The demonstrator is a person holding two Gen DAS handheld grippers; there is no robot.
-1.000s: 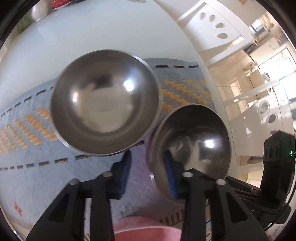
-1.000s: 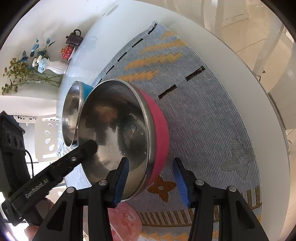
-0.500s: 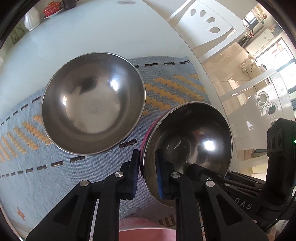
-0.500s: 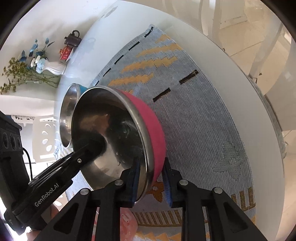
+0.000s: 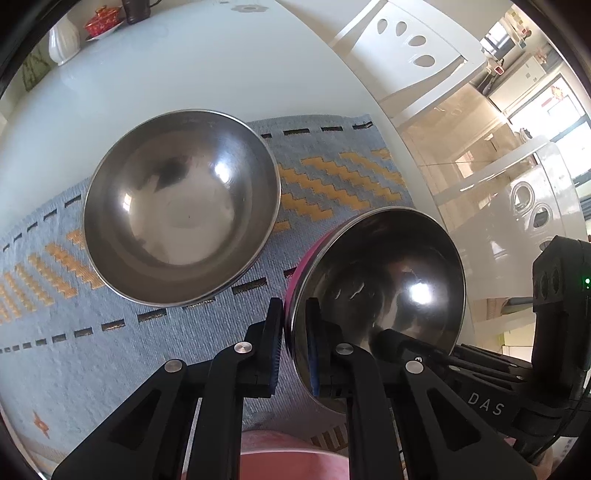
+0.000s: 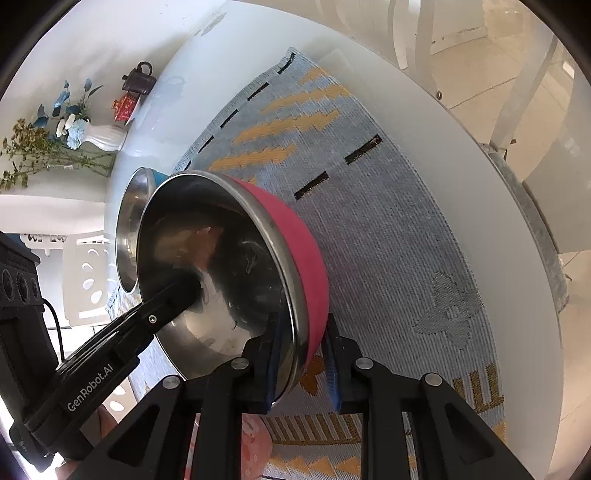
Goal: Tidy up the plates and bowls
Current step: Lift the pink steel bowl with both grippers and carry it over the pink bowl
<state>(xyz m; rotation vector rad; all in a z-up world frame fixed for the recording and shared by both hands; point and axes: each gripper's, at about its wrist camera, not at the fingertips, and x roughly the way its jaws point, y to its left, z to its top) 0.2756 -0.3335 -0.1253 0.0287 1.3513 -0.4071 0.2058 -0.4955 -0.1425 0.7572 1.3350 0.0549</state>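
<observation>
A steel bowl with a pink outside [image 5: 384, 284] [image 6: 295, 258] is tilted and lifted off the grey patterned mat [image 5: 92, 365] [image 6: 388, 221]. My left gripper [image 5: 293, 347] is shut on its near rim, one finger inside and one outside. My right gripper [image 6: 301, 363] is shut on the opposite rim the same way. A second steel bowl with a blue outside [image 5: 181, 229] [image 6: 131, 221] rests upright on the mat, to the left of the held bowl in the left wrist view.
A pink plate [image 5: 291, 458] [image 6: 255, 446] lies on the mat just below the grippers. A white vase [image 5: 64, 40] [image 6: 105, 136] with flowers, a red dish [image 5: 101, 24] and a dark teapot [image 6: 138, 79] stand at the far side of the white table [image 5: 184, 66]. White chairs [image 5: 417, 40] stand beyond the table's edge.
Both grippers have closed onto the pink bowl's rim, left first, then right. The bowl has been raised and tilted, and it has moved away from the blue bowl.
</observation>
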